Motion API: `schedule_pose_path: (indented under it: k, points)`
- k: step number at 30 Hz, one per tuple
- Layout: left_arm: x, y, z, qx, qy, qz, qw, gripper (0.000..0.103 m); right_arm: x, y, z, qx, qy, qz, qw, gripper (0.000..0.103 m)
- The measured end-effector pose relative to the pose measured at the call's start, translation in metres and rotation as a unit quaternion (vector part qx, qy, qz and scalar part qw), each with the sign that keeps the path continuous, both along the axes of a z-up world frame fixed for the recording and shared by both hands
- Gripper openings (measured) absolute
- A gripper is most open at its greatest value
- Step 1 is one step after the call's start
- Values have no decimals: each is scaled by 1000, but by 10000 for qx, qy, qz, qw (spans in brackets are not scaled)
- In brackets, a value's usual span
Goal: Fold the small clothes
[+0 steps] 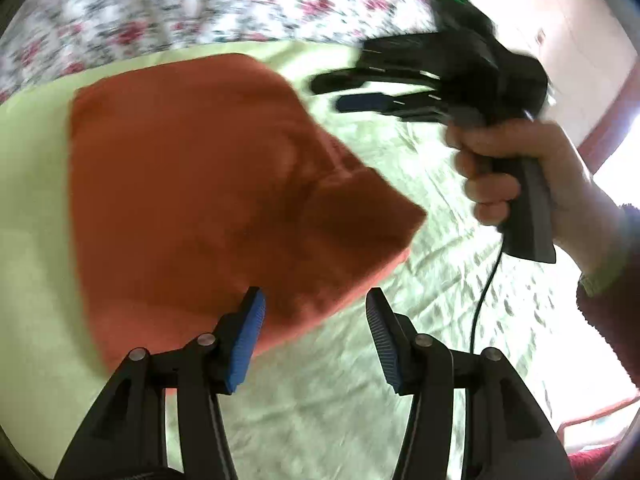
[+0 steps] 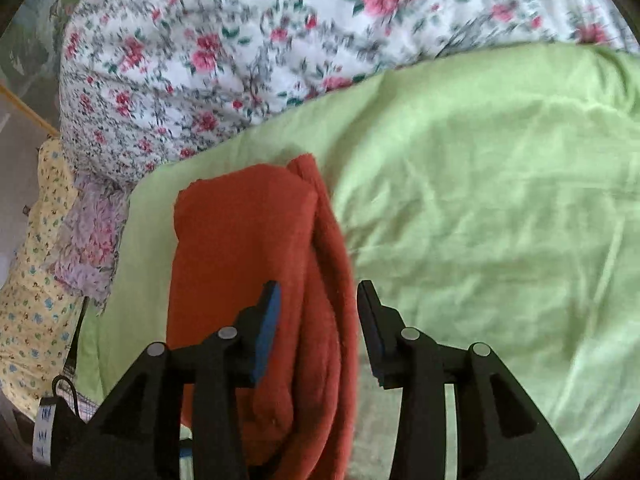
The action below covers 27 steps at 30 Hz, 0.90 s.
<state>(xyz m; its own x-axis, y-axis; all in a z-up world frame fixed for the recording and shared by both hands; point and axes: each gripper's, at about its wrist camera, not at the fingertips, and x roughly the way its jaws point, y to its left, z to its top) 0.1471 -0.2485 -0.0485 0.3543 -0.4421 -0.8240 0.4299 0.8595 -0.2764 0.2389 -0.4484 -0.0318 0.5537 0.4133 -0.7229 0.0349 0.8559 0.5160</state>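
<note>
A rust-orange garment point(image 1: 208, 184) lies folded flat on the light green sheet point(image 1: 328, 400). My left gripper point(image 1: 316, 300) is open and empty, just above the garment's near edge. My right gripper point(image 1: 326, 90) shows in the left wrist view at the upper right, held in a hand, blurred, above the sheet beside the garment's far right corner. In the right wrist view the garment point(image 2: 256, 264) lies folded lengthwise under my right gripper point(image 2: 320, 292), which is open and empty, its jaws standing either side of the garment's right fold.
A floral quilt point(image 2: 224, 48) is bunched along the far side of the sheet point(image 2: 500, 200). A yellow patterned cloth point(image 2: 36, 280) hangs at the left. The right gripper's cable point(image 1: 482, 300) trails over the sheet.
</note>
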Motion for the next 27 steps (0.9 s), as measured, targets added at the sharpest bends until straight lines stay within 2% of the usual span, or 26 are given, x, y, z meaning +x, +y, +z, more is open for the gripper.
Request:
schedule_pose_path:
  k: [2, 5, 6, 10, 11, 12, 15, 19, 21, 24, 27]
  points:
    - [2, 23, 5, 28, -22, 335, 9994, 57, -8, 2, 8, 105, -147, 7, 9998, 41]
    - [15, 61, 6, 249, -92, 1112, 9934, 61, -13, 11, 12, 238, -207, 149, 9994, 41]
    - [24, 77, 2, 256, 2, 1450, 9891, 65, -12, 16, 10, 218, -146, 188, 9995, 41]
    - [39, 112, -15, 77, 406, 2129, 9762, 65, -5, 34, -5, 81, 52, 290, 9995, 41]
    - [44, 117, -18, 43, 476, 2229, 9737, 65, -3, 38, -9, 72, 104, 293, 9995, 39]
    - [48, 121, -20, 39, 510, 2319, 9714, 65, -3, 41, -10, 68, 99, 316, 9994, 32]
    - [56, 129, -25, -14, 559, 2387, 9695, 65, -2, 51, -4, -54, -1, 446, 9990, 10]
    - [72, 126, -26, -104, 619, 2268, 9719, 67, -9, 42, 31, 199, -467, 391, 9979, 8]
    - [80, 123, -29, -188, 707, 2229, 9721, 67, -13, 35, 37, 133, -523, 344, 9979, 7]
    - [83, 116, -35, -162, 802, 2149, 9732, 68, -14, 24, 11, -171, -173, 180, 9995, 7]
    - [86, 106, -43, -121, 897, 2029, 9750, 68, -14, 10, -20, -49, 115, -46, 9999, 7]
